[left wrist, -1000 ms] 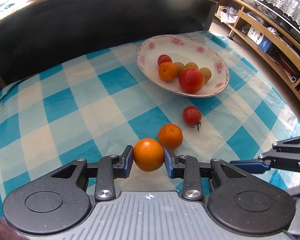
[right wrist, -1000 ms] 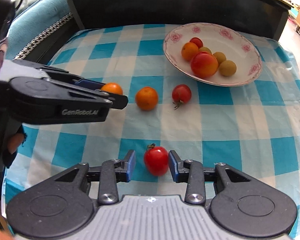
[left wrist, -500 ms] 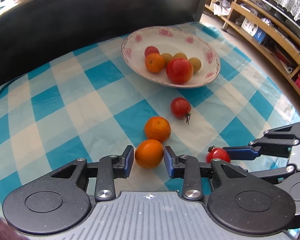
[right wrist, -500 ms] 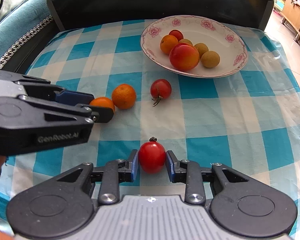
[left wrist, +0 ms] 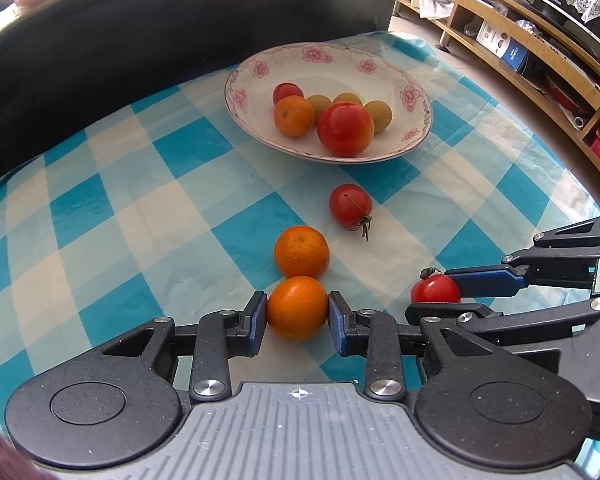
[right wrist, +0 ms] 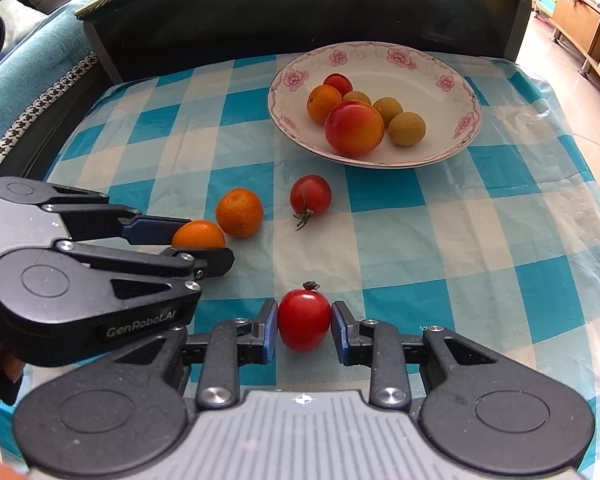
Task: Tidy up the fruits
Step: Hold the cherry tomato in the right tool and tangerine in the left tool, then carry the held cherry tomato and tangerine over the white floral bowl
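My left gripper (left wrist: 297,312) is shut on an orange (left wrist: 297,307); the same orange (right wrist: 198,235) shows between its fingers in the right wrist view. My right gripper (right wrist: 305,326) is shut on a small red tomato (right wrist: 304,325), also seen as the tomato (left wrist: 435,289) at the right of the left wrist view. A second orange (left wrist: 301,251) and a stemmed tomato (left wrist: 350,205) lie loose on the checked cloth (left wrist: 140,208). Beyond them stands a white flowered plate (left wrist: 384,62) holding an orange, a large red-orange fruit, a small red one and several small tan fruits.
A dark raised board (right wrist: 300,12) runs along the table's far edge. Wooden shelves (left wrist: 540,52) with boxes stand off to the right of the table. A blue sofa arm (right wrist: 24,72) lies to the left.
Both grippers have closed onto their fruit: the right jaws now touch the tomato, the left jaws the orange. Both views have shifted, the plate sitting further right in each.
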A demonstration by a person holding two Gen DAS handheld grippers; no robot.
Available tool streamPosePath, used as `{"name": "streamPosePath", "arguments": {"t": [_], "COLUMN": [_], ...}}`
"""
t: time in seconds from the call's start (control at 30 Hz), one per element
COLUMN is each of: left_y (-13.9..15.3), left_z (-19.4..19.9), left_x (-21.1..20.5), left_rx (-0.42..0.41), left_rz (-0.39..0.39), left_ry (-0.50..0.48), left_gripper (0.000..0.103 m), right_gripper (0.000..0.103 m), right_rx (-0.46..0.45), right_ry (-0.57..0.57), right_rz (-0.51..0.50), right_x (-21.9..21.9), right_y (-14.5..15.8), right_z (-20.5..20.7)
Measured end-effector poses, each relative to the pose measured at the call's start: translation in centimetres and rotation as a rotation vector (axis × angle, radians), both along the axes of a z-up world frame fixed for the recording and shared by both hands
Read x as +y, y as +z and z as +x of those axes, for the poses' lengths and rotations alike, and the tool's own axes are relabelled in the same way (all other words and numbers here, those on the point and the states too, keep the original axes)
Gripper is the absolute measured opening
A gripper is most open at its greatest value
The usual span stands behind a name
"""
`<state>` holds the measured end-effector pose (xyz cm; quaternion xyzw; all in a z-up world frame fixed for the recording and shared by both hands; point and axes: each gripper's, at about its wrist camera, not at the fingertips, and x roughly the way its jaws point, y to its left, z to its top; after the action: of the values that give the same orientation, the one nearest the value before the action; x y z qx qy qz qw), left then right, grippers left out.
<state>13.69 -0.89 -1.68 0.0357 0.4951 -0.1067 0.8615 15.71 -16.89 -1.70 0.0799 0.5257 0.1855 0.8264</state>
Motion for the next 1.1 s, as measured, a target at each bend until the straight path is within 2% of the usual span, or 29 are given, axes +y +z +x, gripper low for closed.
{"name": "streamPosePath", "arguments": {"t": [0.57, 1.1], "left_y": [2.1, 3.8], "left_z": [0.9, 6.2], "left_x": [0.0, -1.1], "left_rx": [-0.039, -0.080], "left_rz": [-0.060, -0.059], "left_ry": [0.020, 0.023], "left_gripper": [0.040, 0.040], "right_gripper": [0.033, 0.033], "right_rx": [-0.036, -0.064], "right_ry": [-0.077, -0.158], "right_rz": [0.053, 0.051], "right_x": [-1.9, -4.0], "right_y": [1.5, 2.5], "right_z": [0.8, 6.2]}}
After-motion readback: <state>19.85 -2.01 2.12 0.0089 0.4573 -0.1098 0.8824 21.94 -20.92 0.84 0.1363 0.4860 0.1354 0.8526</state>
